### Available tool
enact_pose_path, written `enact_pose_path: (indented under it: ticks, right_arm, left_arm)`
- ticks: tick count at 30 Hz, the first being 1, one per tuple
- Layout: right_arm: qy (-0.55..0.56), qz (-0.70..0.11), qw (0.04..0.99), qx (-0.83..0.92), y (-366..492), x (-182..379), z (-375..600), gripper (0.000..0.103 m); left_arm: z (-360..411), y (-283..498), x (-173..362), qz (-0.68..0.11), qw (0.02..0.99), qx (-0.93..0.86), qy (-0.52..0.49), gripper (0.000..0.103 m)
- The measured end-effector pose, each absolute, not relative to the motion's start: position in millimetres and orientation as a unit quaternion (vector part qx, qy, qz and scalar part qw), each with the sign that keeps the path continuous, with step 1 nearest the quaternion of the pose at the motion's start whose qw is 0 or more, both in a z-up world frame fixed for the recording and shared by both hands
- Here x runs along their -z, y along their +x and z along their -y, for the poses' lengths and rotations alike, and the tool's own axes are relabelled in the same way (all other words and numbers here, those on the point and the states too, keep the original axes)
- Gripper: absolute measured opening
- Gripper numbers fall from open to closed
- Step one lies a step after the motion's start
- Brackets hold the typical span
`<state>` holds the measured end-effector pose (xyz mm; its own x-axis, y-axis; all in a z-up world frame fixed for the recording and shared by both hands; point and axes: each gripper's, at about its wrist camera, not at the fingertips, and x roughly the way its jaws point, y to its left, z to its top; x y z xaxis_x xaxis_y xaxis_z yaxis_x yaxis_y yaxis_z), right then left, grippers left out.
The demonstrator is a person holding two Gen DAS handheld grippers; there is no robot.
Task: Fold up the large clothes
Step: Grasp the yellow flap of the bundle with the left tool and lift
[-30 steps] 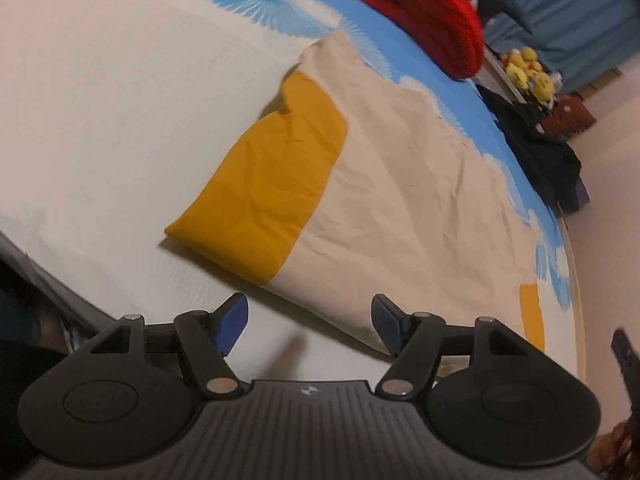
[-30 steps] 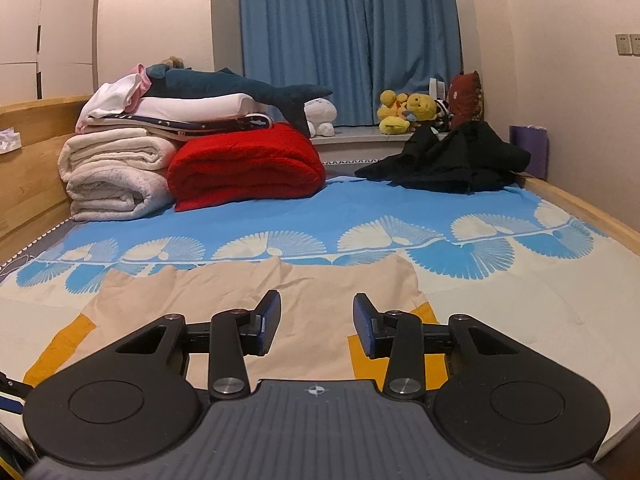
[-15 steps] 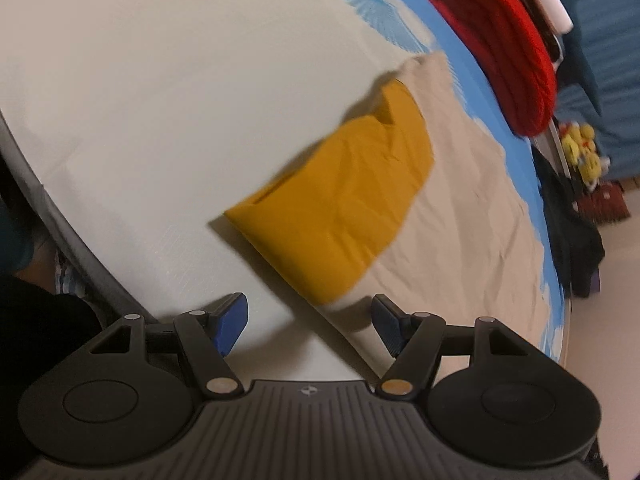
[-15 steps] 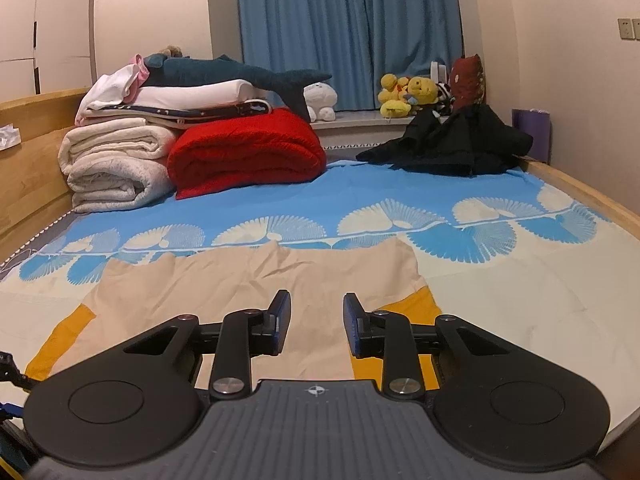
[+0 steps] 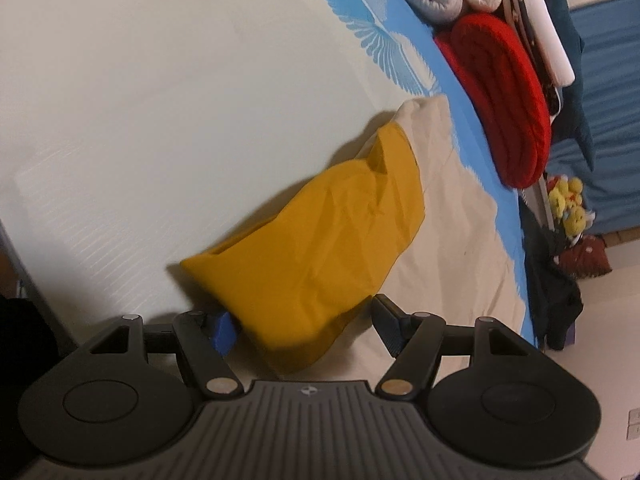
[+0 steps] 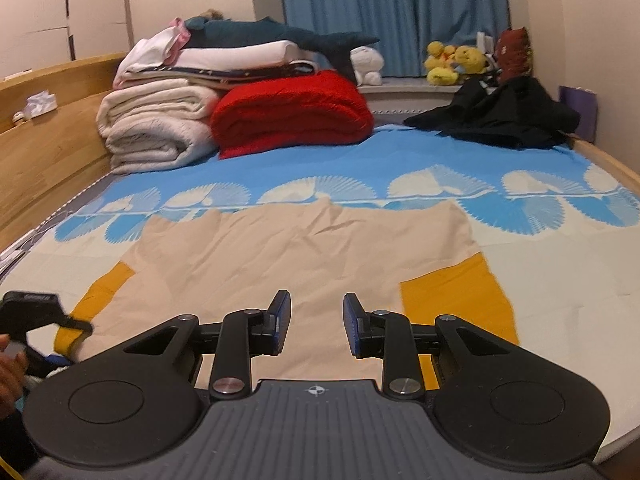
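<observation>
Straddling the yellow sleeve of the beige shirt on the bed, the left claw, lowered since a sec ago, is spread, nothing gripped; right claw has narrowed, empty. Sleeve grasp judged imminent.

My left finger pad sat partly hidden behind the yellow sleeve. Whether it touched the cloth could not be determined. In the right wrist view, my left gripper was cut off by the frame edge. The plush toys were too small to identify.
</observation>
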<state>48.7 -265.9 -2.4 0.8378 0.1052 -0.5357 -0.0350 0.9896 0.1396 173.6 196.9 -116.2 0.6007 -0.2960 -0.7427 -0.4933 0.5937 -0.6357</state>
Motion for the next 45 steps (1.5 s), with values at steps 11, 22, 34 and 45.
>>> enact_pose_path:
  ticks: [11, 22, 34, 45]
  right_arm:
    - [0.064, -0.310, 0.945, -0.078, 61.8, 7.4, 227.1, 0.030]
    - [0.052, -0.332, 0.932, -0.136, 85.7, 16.9, 152.4, 0.030]
    - [0.042, -0.419, 0.897, -0.137, 112.8, 47.1, 107.4, 0.029]
    - [0.023, -0.511, 0.851, -0.119, 136.4, 88.1, 95.5, 0.022]
  left_arm:
    - [-178.7, 178.6, 97.6, -0.414, 0.827, -0.041, -0.378, 0.015]
    - [-189.8, 153.9, 53.1, -0.390, 0.861, -0.008, -0.327, 0.010]
    - [-221.6, 127.4, 37.1, -0.387, 0.872, -0.017, -0.300, 0.010]
    - [-206.3, 127.6, 27.9, -0.376, 0.888, -0.006, -0.263, 0.010]
